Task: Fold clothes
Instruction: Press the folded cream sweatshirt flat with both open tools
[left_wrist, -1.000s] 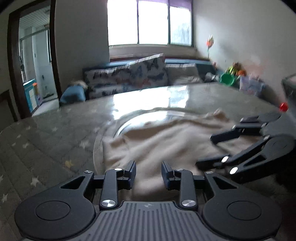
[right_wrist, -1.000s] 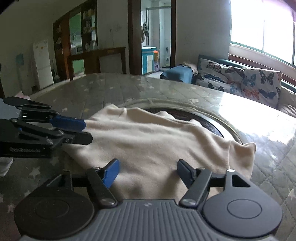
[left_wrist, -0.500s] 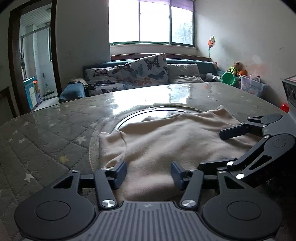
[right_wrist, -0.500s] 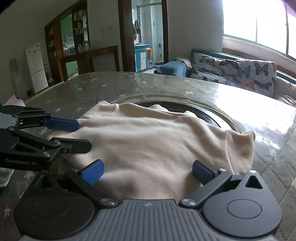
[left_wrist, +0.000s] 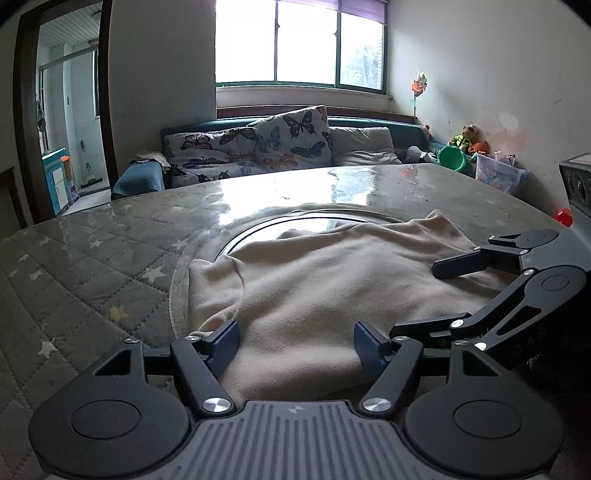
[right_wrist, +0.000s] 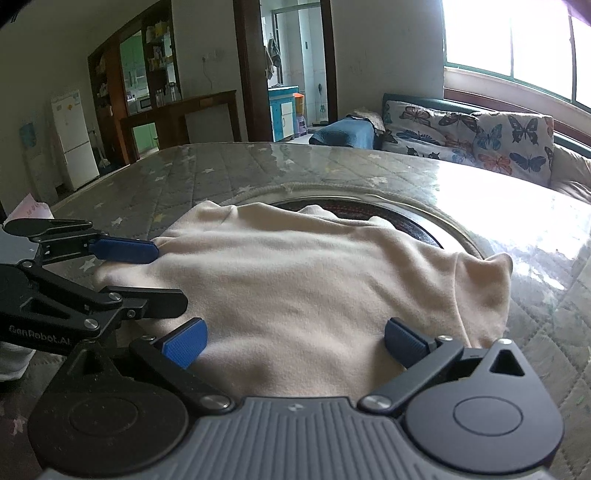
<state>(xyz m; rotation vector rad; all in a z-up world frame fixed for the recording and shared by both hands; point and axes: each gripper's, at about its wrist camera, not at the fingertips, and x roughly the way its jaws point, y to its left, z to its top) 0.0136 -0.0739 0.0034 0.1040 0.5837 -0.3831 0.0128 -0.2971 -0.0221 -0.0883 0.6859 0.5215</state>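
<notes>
garment (left_wrist: 314, 288): cream, spread flat at table (left_wrist: 110, 258) near edge, partly over round inset | left tool (left_wrist: 295, 341): jaws opening, over hem, nothing gripped | right tool (right_wrist: 293, 339): wide open, grips nothing

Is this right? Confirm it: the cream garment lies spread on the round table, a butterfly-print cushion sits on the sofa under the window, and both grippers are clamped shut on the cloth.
Wrong on the grippers. Both wrist views show the left gripper and right gripper open over the cream garment, gripping nothing; the left's jaws are opening. The round table and butterfly-print cushion are as stated.
</notes>
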